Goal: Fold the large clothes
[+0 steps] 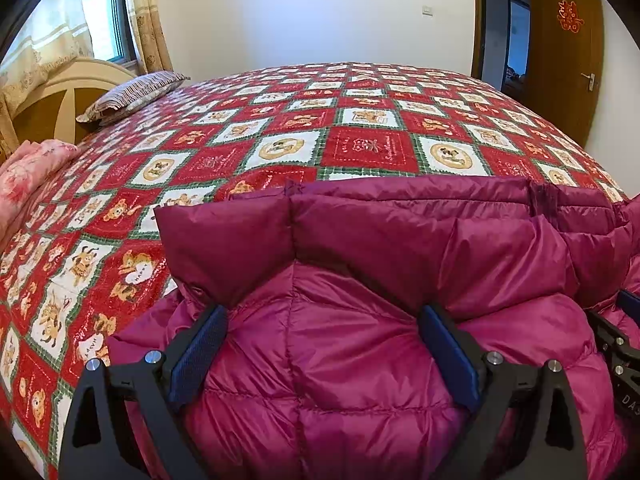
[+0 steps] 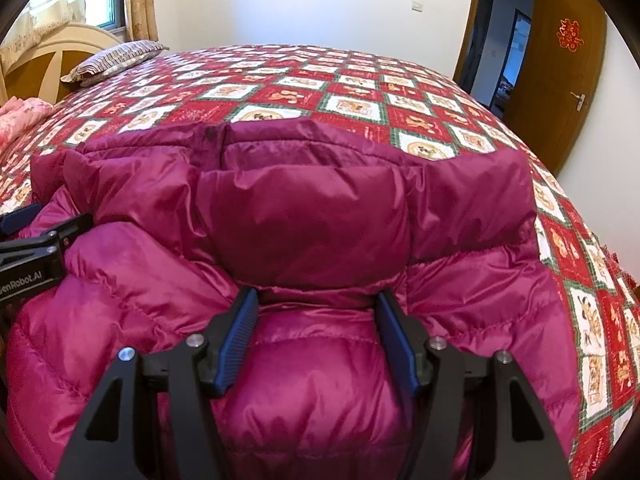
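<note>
A magenta quilted down jacket (image 1: 360, 360) lies bunched on the bed at its near edge; it also fills the right wrist view (image 2: 304, 216). My left gripper (image 1: 324, 316) is open, its blue pads (image 1: 200, 356) pressed on either side of a puffy fold of the jacket. My right gripper (image 2: 316, 300) is open too, its blue pads (image 2: 240, 336) set around another fold. The right gripper shows at the right edge of the left wrist view (image 1: 624, 344), and the left gripper at the left edge of the right wrist view (image 2: 36, 248).
The bed carries a red, white and green checked cover (image 1: 360, 128) with bear prints. A striped pillow (image 1: 132, 96) and a pink quilt (image 1: 28, 172) lie at the far left by the headboard. A brown door (image 1: 568, 52) stands open at the right.
</note>
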`<action>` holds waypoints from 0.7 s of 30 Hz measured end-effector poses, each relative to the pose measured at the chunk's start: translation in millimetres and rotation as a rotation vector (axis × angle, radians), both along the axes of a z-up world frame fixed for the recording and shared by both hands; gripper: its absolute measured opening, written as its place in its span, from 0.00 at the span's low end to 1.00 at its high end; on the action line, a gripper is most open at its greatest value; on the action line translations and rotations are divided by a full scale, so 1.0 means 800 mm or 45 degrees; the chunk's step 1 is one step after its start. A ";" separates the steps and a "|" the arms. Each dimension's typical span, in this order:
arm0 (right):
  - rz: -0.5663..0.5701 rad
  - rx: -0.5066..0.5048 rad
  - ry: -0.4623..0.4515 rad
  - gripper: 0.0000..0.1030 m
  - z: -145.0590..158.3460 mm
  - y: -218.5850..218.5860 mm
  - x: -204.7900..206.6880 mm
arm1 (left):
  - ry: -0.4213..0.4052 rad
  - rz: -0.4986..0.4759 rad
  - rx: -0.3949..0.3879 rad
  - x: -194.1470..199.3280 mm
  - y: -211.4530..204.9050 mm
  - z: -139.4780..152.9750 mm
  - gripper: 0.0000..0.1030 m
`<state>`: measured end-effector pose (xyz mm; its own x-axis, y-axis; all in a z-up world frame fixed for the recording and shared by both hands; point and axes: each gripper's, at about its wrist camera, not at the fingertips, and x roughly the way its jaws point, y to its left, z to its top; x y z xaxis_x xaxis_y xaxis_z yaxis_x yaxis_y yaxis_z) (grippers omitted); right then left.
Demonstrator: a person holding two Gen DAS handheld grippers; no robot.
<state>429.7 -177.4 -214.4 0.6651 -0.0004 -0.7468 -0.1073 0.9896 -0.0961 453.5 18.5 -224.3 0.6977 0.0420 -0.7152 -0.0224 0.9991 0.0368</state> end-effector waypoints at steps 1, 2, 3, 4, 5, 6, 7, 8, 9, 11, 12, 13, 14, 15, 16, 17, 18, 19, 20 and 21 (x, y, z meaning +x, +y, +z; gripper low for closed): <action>-0.001 -0.001 0.004 0.64 0.001 0.000 0.000 | 0.009 -0.005 -0.015 0.000 0.002 0.002 0.94; 0.000 -0.002 0.008 0.64 0.003 0.000 0.000 | 0.023 -0.003 -0.037 -0.002 0.006 0.006 0.94; 0.001 -0.005 0.017 0.63 0.006 0.000 0.001 | 0.032 0.007 -0.047 -0.005 0.008 0.012 0.94; -0.001 -0.007 0.025 0.63 0.012 0.000 0.001 | 0.022 0.015 -0.060 -0.013 0.010 0.022 0.94; -0.005 0.006 0.022 0.63 0.020 0.001 -0.001 | -0.011 0.009 -0.076 -0.025 0.010 0.034 0.94; -0.013 0.041 -0.007 0.63 0.033 0.001 -0.005 | -0.060 -0.010 -0.073 -0.039 0.006 0.049 0.94; -0.029 0.061 -0.043 0.63 0.044 0.005 -0.009 | -0.084 -0.022 -0.056 -0.045 0.003 0.056 0.94; -0.034 0.068 -0.070 0.63 0.053 0.011 -0.011 | -0.108 -0.039 -0.029 -0.051 -0.003 0.062 0.94; -0.023 0.075 -0.095 0.64 0.061 0.021 -0.011 | -0.116 -0.063 0.000 -0.054 -0.010 0.065 0.94; 0.002 0.076 -0.092 0.64 0.062 0.040 -0.005 | -0.101 -0.083 0.074 -0.048 -0.021 0.057 0.94; 0.008 0.057 -0.066 0.64 0.055 0.049 0.002 | -0.094 -0.077 0.101 -0.044 -0.023 0.050 0.94; 0.010 0.034 -0.038 0.64 0.045 0.056 0.009 | -0.081 -0.071 0.116 -0.039 -0.023 0.041 0.94; 0.014 0.013 0.004 0.64 0.031 0.061 0.016 | -0.049 -0.059 0.119 -0.033 -0.020 0.026 0.94; 0.018 0.002 0.040 0.64 0.020 0.063 0.021 | -0.033 -0.053 0.096 -0.030 -0.016 0.017 0.94; 0.022 -0.004 0.058 0.65 0.012 0.064 0.023 | -0.035 -0.047 0.050 -0.030 -0.010 0.011 0.94; 0.023 -0.012 0.050 0.65 0.009 0.065 0.024 | -0.039 -0.044 0.034 -0.030 -0.007 0.010 0.94; 0.026 -0.026 0.048 0.65 0.008 0.067 0.024 | -0.035 -0.041 0.022 -0.029 -0.006 0.009 0.94; 0.026 -0.034 0.045 0.66 0.007 0.068 0.024 | -0.034 -0.039 0.021 -0.029 -0.006 0.008 0.95; 0.024 -0.040 0.044 0.66 0.005 0.069 0.025 | -0.035 -0.038 0.023 -0.028 -0.007 0.007 0.95; 0.024 -0.043 0.044 0.66 0.003 0.070 0.025 | -0.035 -0.037 0.027 -0.028 -0.008 0.007 0.95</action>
<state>449.7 -121.1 -211.7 0.6388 -0.0138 -0.7692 -0.1294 0.9837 -0.1252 430.8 12.0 -218.7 0.7185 0.0362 -0.6946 0.0052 0.9983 0.0574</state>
